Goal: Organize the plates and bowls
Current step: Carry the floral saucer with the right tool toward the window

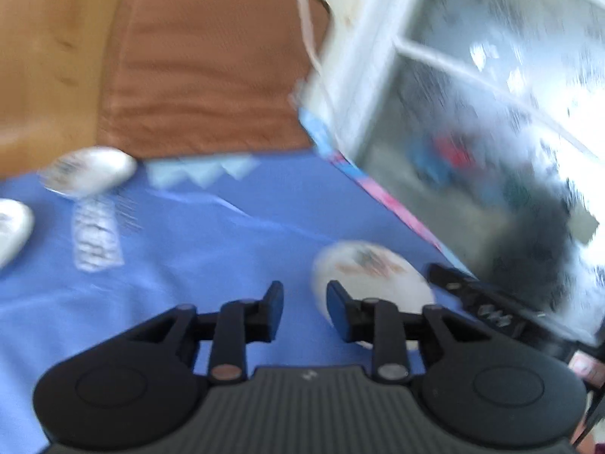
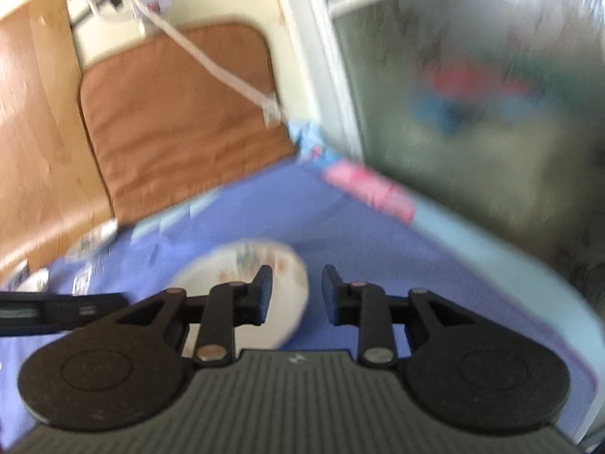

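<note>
Two grippers, both blurred by motion, each with jaws a little apart and nothing between the pads. Left gripper (image 1: 304, 312): held over a blue tablecloth (image 1: 211, 249); a white plate with a floral print (image 1: 372, 270) lies on the cloth just beyond and to the right of its right finger, partly hidden by that finger. Right gripper (image 2: 296, 295): seen in its own view with the same plate (image 2: 264, 265) lying behind its left finger, the gap between the jaws showing only cloth; in the left wrist view part of it reaches in from the right edge, beside the plate. Further off, at the far left of the cloth: two more white floral dishes (image 1: 89, 174), whether plates or bowls cannot be told, one cut off by the picture edge. Behind the table: a brown cushion (image 1: 211, 75) on a wooden seat (image 1: 45, 75), and a white-framed frosted glass door (image 1: 491, 94) to the right.
</note>
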A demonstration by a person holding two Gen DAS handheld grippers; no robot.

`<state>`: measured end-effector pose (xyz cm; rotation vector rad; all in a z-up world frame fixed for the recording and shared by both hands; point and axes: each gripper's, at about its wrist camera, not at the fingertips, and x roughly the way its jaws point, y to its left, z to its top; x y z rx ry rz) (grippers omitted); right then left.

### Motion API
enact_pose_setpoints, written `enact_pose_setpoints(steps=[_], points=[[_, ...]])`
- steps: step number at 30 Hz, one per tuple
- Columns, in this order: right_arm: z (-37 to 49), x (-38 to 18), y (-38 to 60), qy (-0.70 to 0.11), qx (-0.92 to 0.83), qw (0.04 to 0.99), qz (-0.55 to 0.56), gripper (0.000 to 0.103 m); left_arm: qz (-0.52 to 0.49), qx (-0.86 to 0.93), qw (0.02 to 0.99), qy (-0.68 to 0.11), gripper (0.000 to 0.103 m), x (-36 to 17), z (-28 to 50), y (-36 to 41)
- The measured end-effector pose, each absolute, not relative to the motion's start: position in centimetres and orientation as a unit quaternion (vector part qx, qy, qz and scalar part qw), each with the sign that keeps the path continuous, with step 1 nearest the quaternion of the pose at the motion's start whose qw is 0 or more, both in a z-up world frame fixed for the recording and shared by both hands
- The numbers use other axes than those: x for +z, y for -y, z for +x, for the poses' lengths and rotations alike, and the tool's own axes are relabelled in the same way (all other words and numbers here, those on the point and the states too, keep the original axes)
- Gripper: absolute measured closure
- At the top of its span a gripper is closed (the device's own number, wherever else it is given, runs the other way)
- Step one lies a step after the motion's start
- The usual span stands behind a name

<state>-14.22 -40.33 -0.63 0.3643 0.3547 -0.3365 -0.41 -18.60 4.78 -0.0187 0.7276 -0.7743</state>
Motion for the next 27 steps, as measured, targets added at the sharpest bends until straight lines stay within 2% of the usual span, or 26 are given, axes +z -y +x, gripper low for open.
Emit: enact_pose_setpoints(steps=[5, 12, 20, 23, 27], points=[[-12.7, 1.2, 37.8, -0.159, -0.098, 0.968, 0.168, 0.071, -0.051, -0.255, 0.911, -0.319, 0.076, 4.5, 2.1, 8.7], [-2.9, 1.1, 30.7, -0.271, 0.093, 0.931, 0.226, 0.072, -0.127, -0.109, 0.929, -0.331, 0.077, 2.1, 5.5, -3.0], [8.0, 2.3, 23.1, -0.320, 0.130, 0.916, 0.207, 0.071, -0.175, -0.097, 0.921, -0.334, 0.077, 1.7, 7.3, -6.4], [10.1, 2.4, 23.6, -0.314, 0.070, 0.925, 0.202, 0.071, -0.168, -0.101, 0.922, -0.333, 0.077, 0.3, 7.6, -6.2], [13.1, 1.4, 27.4, -0.322, -0.019, 0.913, 0.249, 0.070, -0.141, -0.102, 0.928, -0.330, 0.075, -0.5, 7.7, -5.5]])
